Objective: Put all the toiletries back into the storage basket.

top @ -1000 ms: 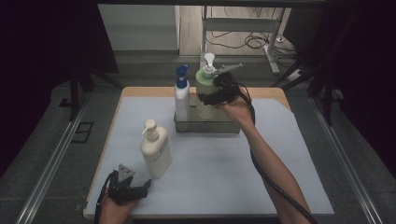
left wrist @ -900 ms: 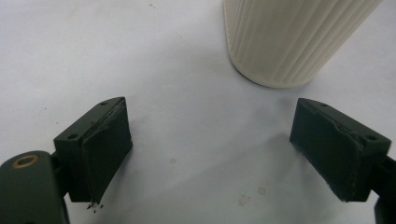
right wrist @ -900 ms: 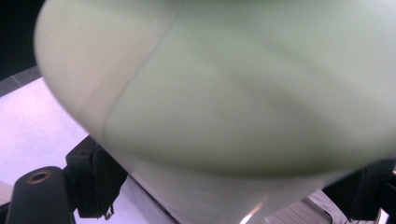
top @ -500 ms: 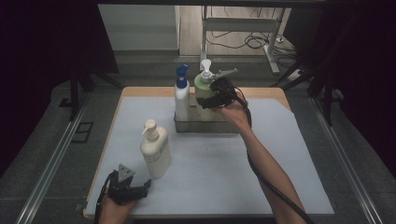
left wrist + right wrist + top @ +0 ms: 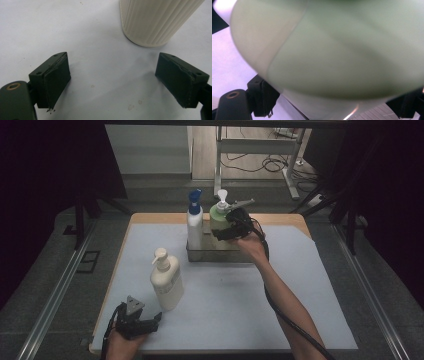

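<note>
No lettering, label, brand, number or sign can be read anywhere. The green bottle [image 5: 219, 220] in the tray [image 5: 200, 255] at the far edge of the table [image 5: 300, 285] shows a blank side, as do the white bottle with the blue cap [image 5: 194, 222] beside it and the cream pump bottle [image 5: 166, 281] near the front left corner.

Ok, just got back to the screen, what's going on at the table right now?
A person's right tool is clamped around the pale green pump bottle, which sits in the grey metal tray beside the white bottle with the blue cap. The left tool rests open near the table's front edge, holding nothing, just short of the cream ribbed pump bottle standing on the white mat.
</note>
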Demonstrator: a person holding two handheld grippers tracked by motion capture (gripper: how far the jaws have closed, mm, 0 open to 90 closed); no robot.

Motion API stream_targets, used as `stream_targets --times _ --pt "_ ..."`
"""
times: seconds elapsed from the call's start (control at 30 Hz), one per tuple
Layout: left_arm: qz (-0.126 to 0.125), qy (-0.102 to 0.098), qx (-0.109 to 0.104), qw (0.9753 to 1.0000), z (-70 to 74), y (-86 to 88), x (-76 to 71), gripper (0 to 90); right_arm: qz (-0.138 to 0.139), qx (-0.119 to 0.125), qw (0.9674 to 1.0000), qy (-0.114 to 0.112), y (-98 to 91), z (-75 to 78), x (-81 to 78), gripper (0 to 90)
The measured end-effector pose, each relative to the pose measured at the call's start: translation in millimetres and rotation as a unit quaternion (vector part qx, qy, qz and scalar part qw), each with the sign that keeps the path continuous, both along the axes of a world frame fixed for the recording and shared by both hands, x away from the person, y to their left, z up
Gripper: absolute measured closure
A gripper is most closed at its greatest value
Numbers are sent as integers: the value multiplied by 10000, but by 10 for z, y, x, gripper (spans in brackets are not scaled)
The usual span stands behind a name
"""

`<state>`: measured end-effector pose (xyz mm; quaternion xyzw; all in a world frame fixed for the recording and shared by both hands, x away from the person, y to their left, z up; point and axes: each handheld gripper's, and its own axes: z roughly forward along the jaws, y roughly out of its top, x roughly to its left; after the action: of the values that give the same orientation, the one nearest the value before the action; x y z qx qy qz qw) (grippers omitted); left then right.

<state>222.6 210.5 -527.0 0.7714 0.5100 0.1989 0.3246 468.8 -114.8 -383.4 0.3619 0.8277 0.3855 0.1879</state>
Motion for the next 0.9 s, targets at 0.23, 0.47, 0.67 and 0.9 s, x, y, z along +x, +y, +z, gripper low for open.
stream_targets --times 0.23,0.47,0.67,0.9 --pt "1 1 2 10000 0 0 0 120 -21 -36 10000 89 -19 -113 17 126" --pt "-2 -2 1 10000 0 0 0 120 -33 -43 9999 153 -28 -196 30 125" --pt "1 -1 -3 10000 -1 0 0 120 -62 -38 9997 221 -32 -257 36 125" --pt "2 0 -1 10000 0 -1 -1 120 -68 -62 9995 286 -38 -320 49 124"
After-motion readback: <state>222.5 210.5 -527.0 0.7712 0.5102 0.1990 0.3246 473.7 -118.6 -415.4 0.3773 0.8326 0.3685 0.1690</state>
